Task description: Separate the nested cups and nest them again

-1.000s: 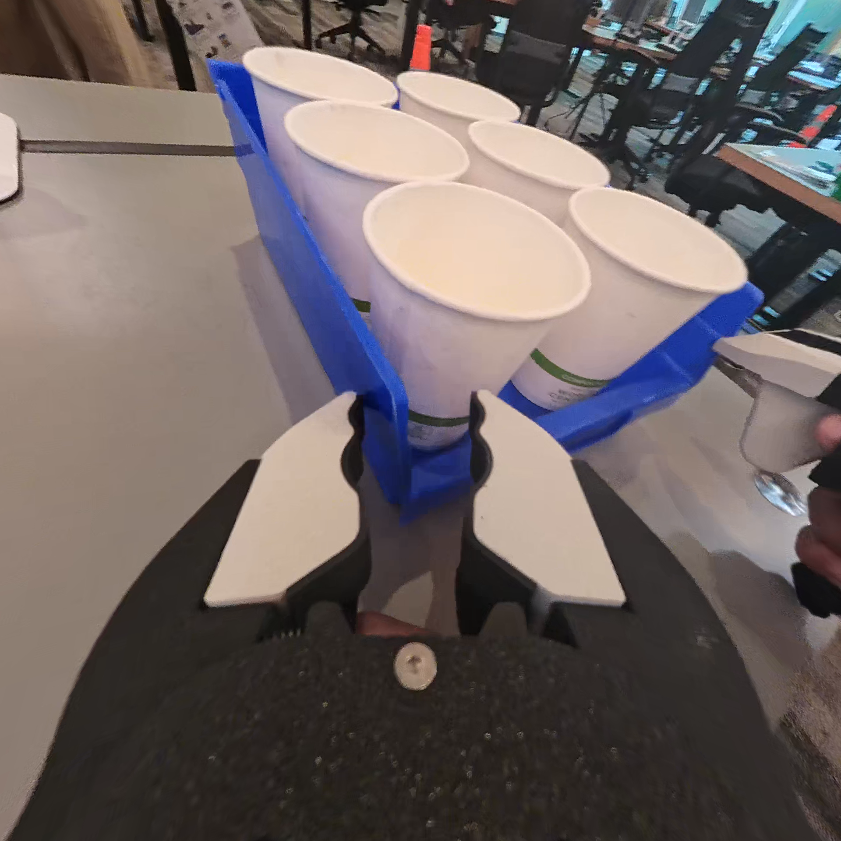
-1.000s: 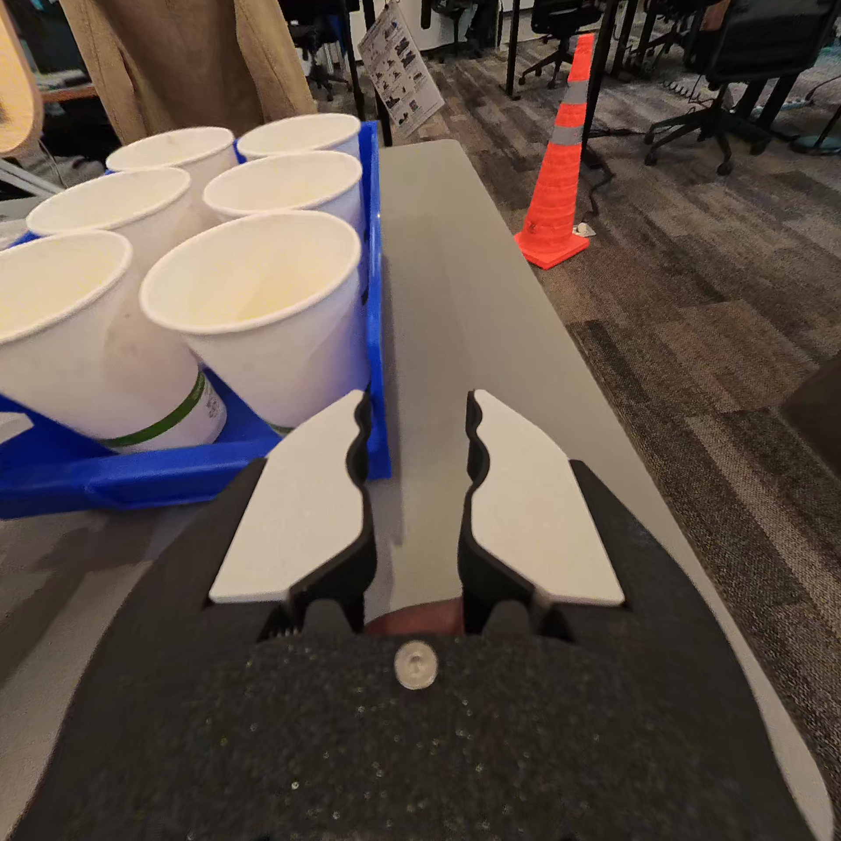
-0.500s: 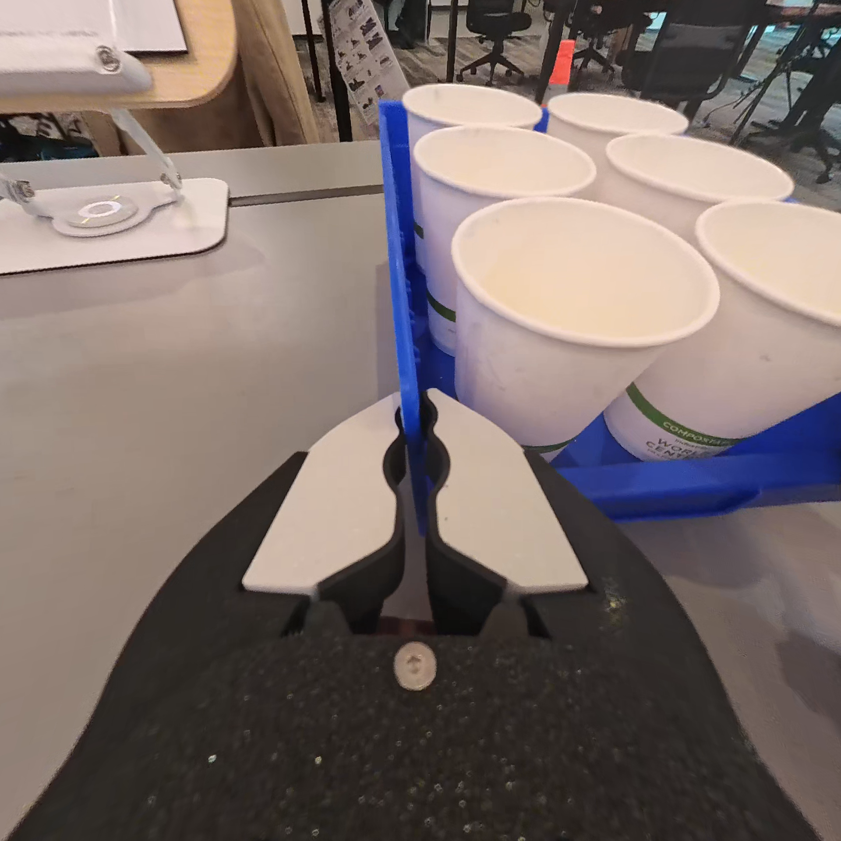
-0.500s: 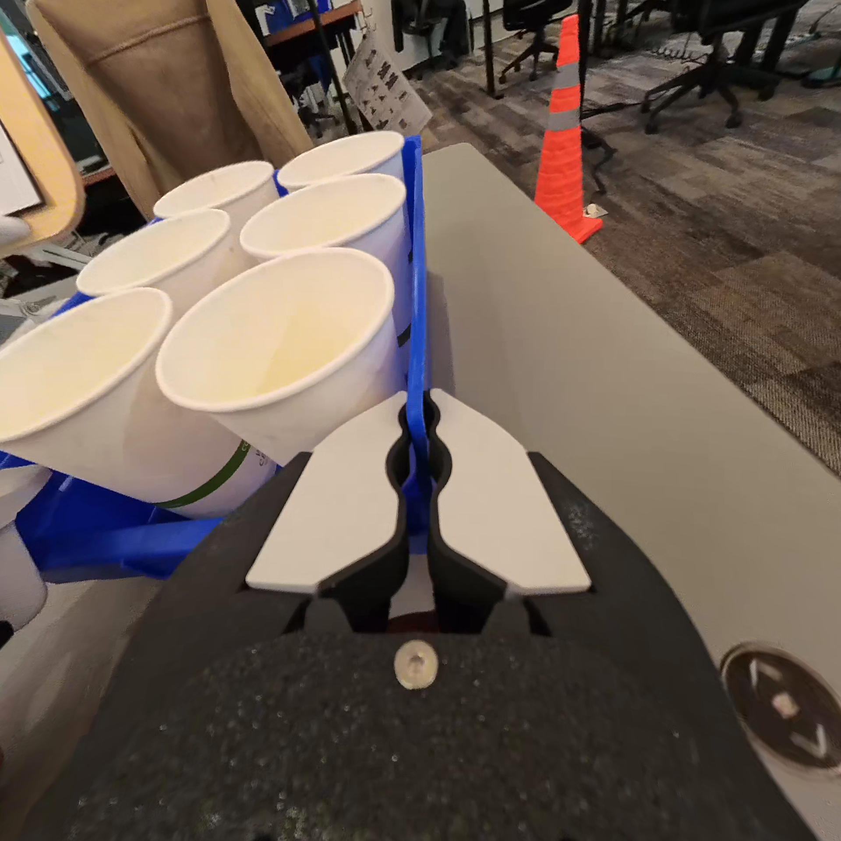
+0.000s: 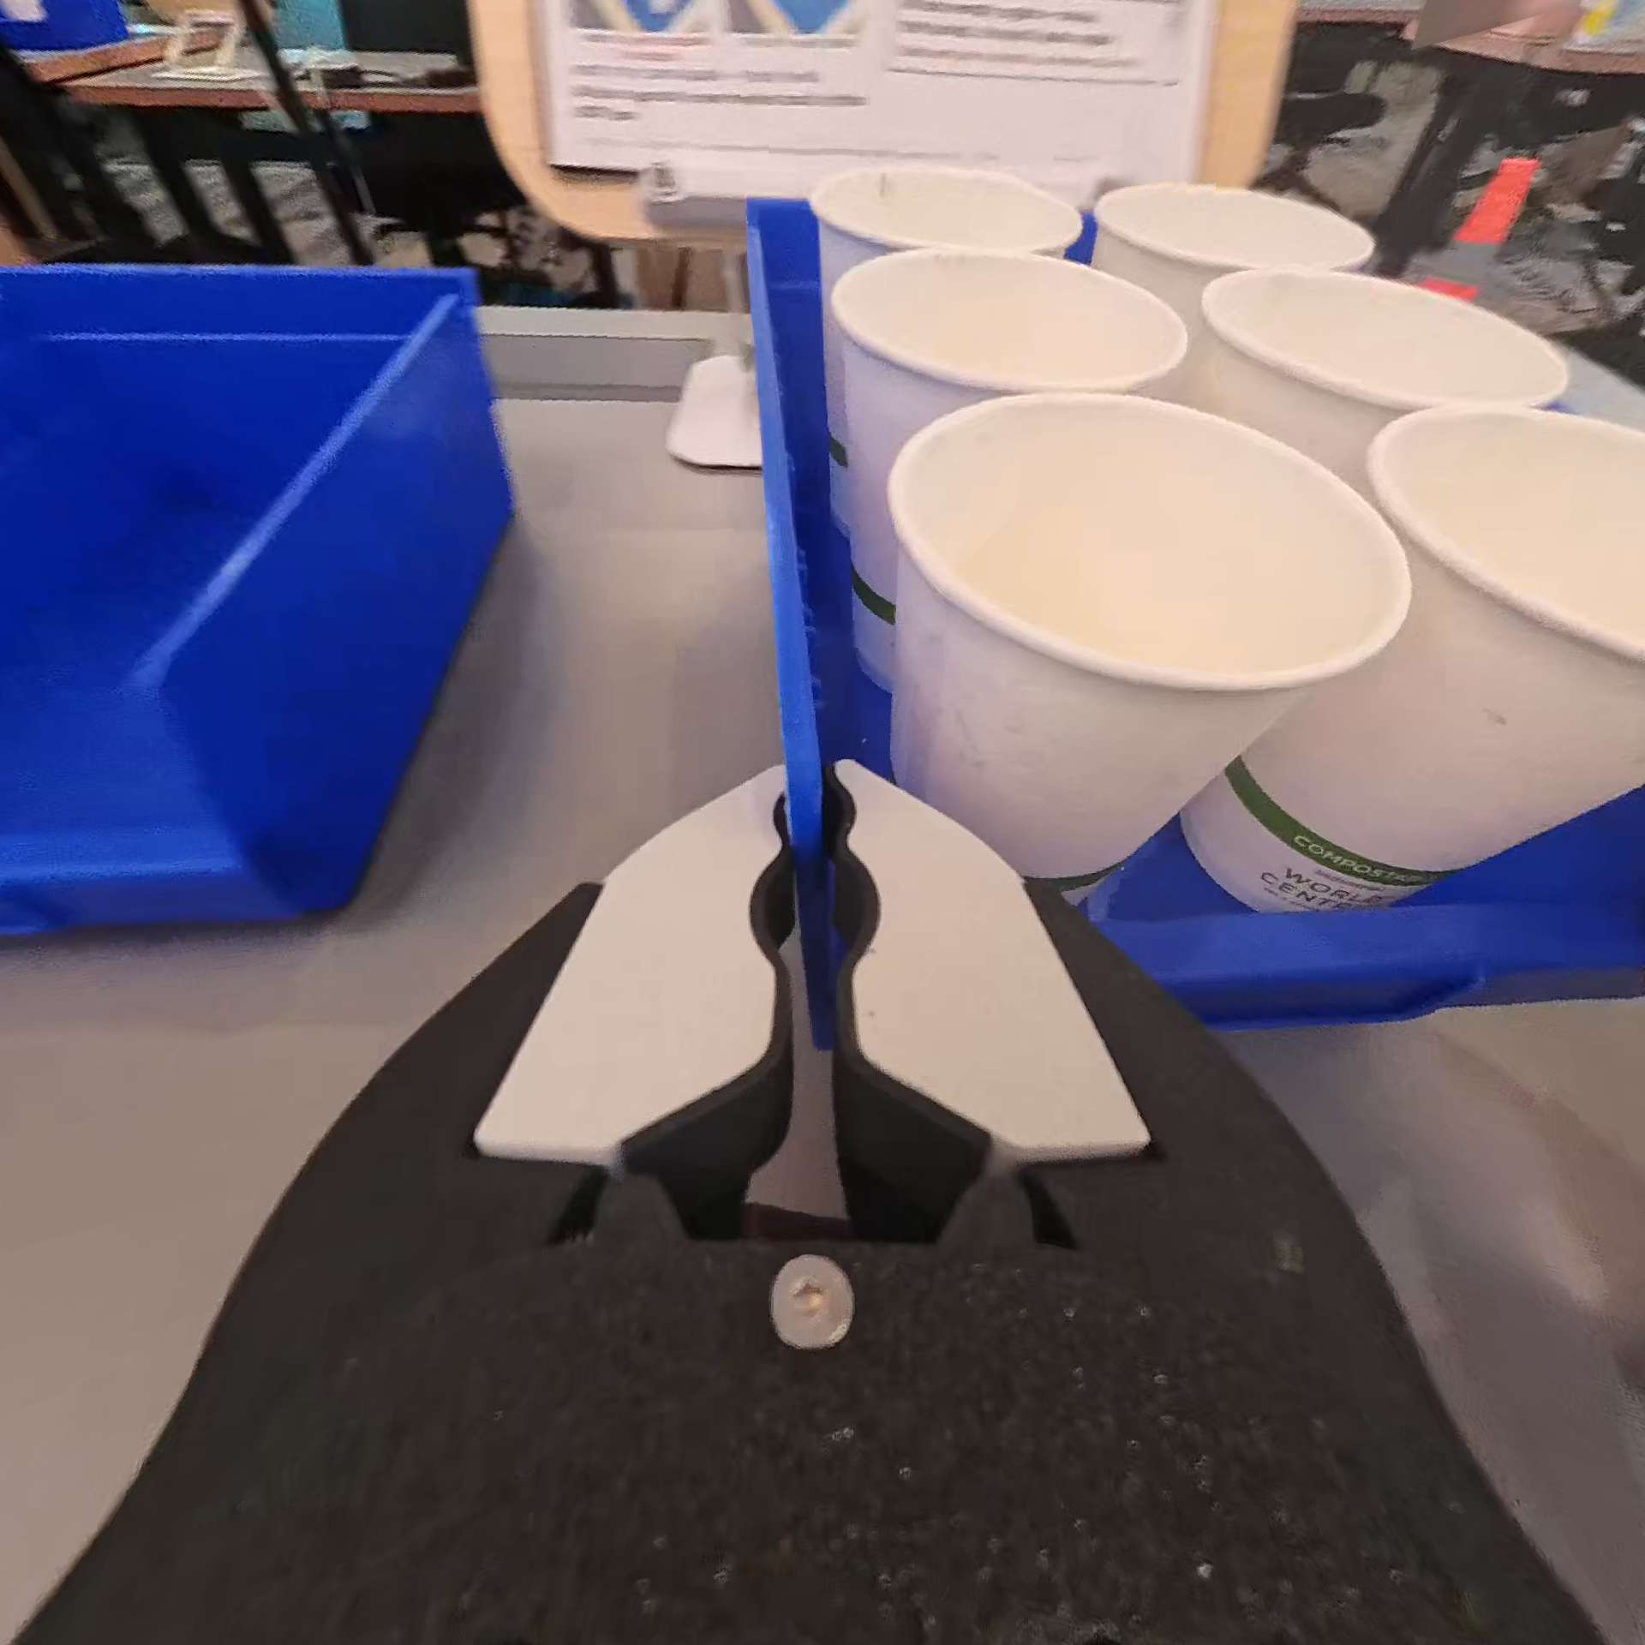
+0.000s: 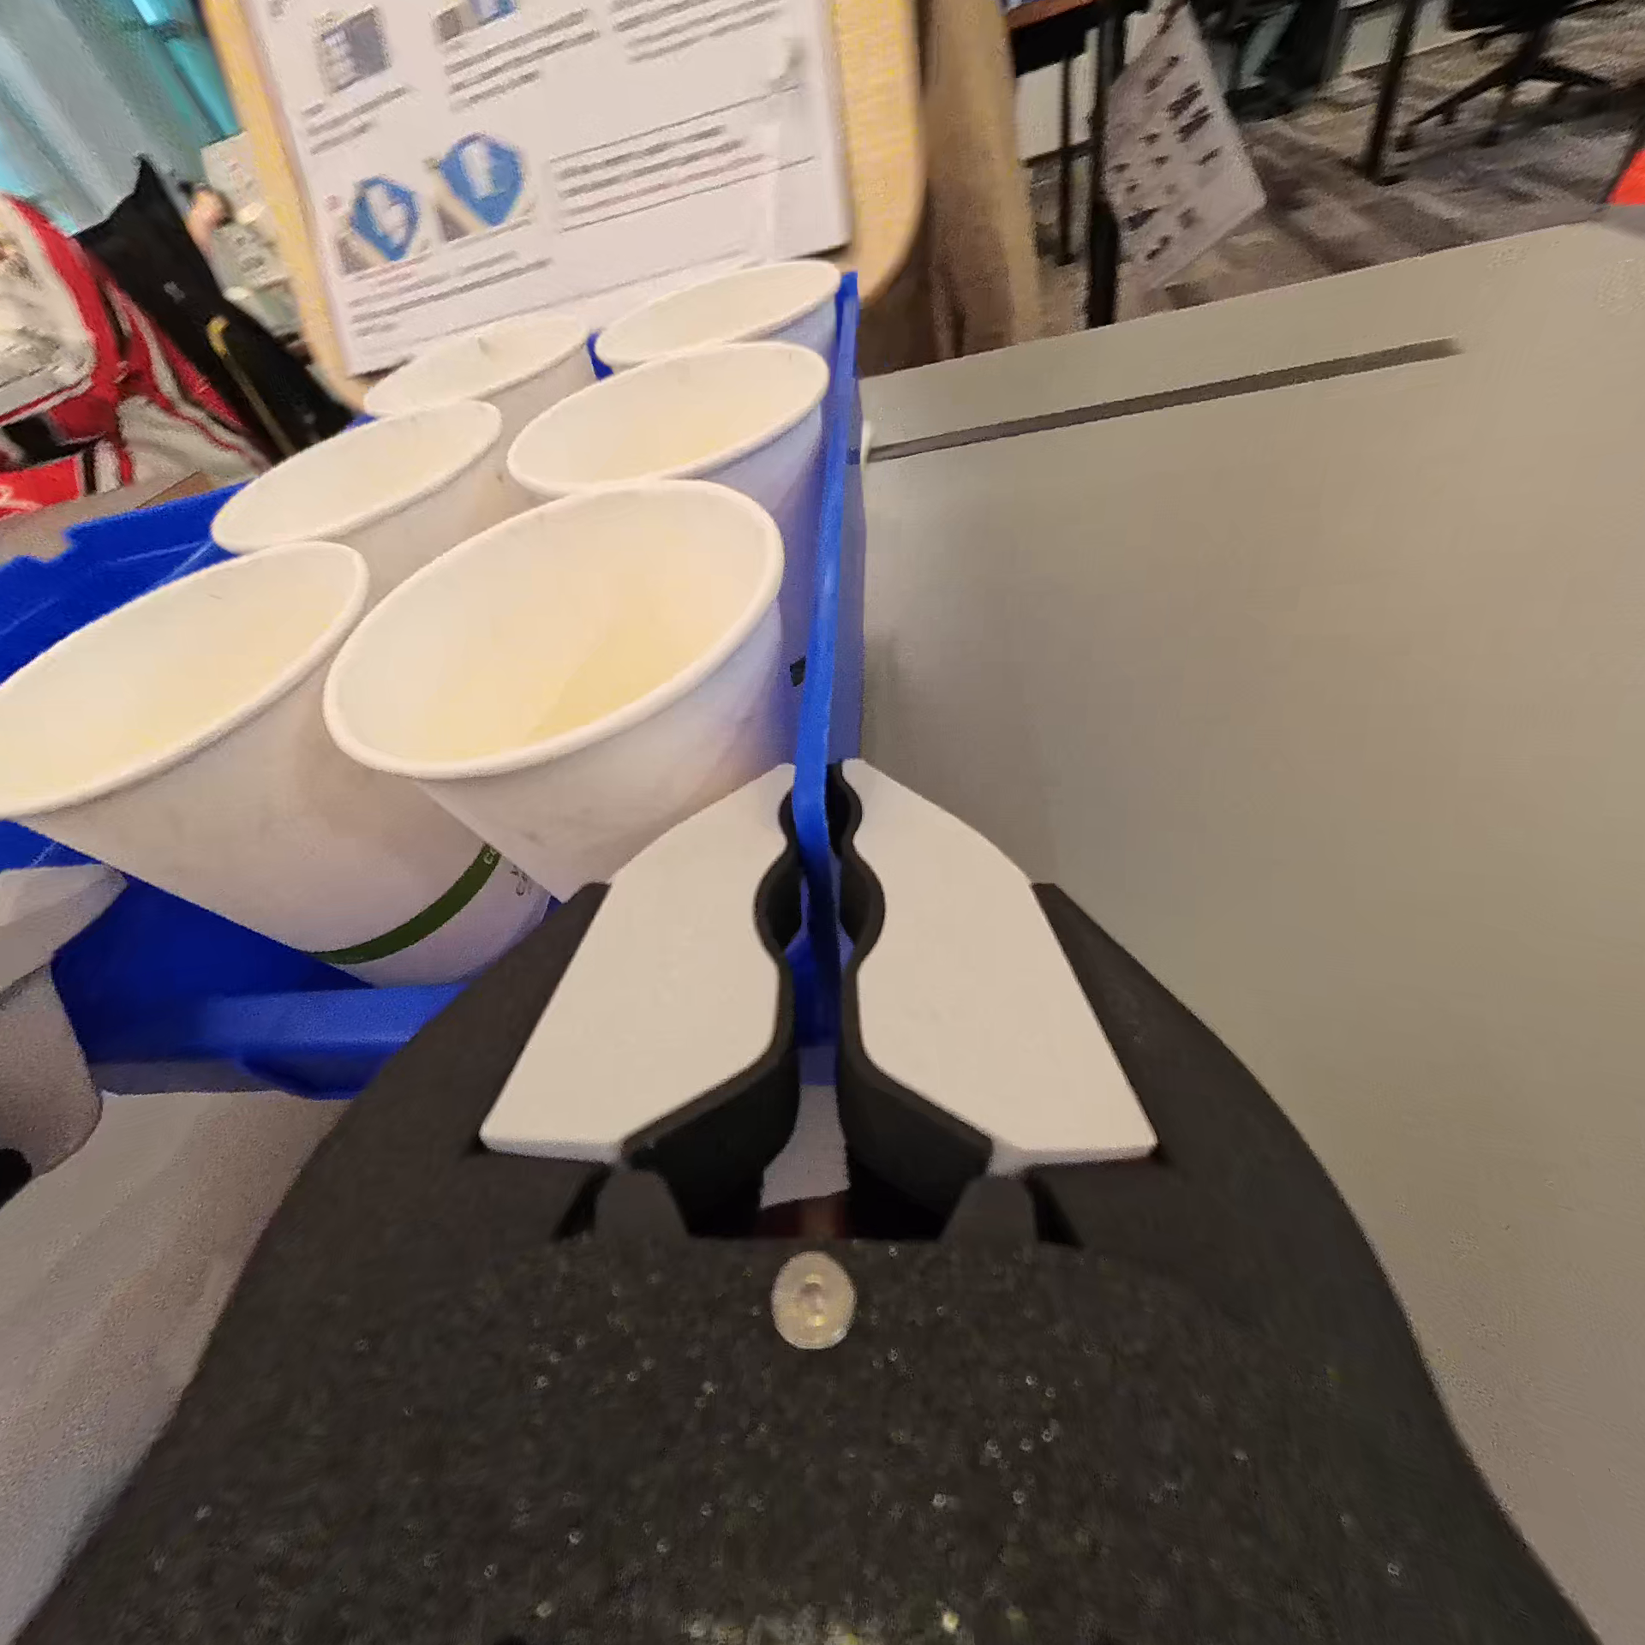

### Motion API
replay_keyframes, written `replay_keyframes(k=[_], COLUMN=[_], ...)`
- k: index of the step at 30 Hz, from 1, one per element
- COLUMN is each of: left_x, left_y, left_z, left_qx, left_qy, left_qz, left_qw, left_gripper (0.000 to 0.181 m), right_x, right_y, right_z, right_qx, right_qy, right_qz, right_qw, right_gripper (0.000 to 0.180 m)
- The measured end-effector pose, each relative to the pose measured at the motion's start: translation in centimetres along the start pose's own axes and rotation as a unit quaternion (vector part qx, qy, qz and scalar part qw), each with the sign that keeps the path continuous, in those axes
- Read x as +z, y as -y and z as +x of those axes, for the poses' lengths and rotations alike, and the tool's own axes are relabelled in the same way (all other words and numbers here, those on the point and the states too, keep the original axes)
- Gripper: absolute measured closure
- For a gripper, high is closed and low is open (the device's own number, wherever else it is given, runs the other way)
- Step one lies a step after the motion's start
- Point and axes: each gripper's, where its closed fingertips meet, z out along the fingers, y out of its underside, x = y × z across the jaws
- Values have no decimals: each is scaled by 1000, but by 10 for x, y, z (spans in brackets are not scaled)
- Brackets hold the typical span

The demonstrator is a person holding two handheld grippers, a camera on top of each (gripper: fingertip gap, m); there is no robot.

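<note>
The left claw is pinched tight on the left side wall of the blue tray, one finger inside the wall and one outside, right at the near corner. The right claw is clamped the same way on the tray's opposite side wall — the thin blue plastic runs straight up between its white fingers.

Six white paper cups stand in the tray in two rows of three, all upright with open mouths and none nested in another. The nearest ones lean a little outward in the wide-angle views, and green bands show near their bases. In the right wrist view the closest cup sits just beside the gripped wall, almost touching the inner finger.

Left of the tray, apart from it on the grey tabletop, is a larger blue bin. Beyond the tray a white stand base rests on the tabletop under a wooden board carrying a printed sheet. An orange traffic cone shows far right, blurred.
</note>
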Motion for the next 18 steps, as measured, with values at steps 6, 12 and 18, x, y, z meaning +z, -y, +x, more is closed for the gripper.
replay_keyframes(k=[6, 12, 18], left_x=[-4, -1, -49], left_y=[-20, -29, -51], left_z=[-63, -71, -95], left_qx=[-21, -12, -16], left_qy=[33, 20, -43], left_qz=[-26, -25, -77], left_qw=[999, 999, 996], left_gripper=[178, 173, 118], right_x=[21, 25, -18], right_y=[-22, -29, -25], right_z=[-54, -59, -46], right_qx=[-16, -28, -56], right_qy=[42, 47, 110], right_qz=[-29, -32, -40], right_qw=[999, 998, 991], right_gripper=[177, 175, 140])
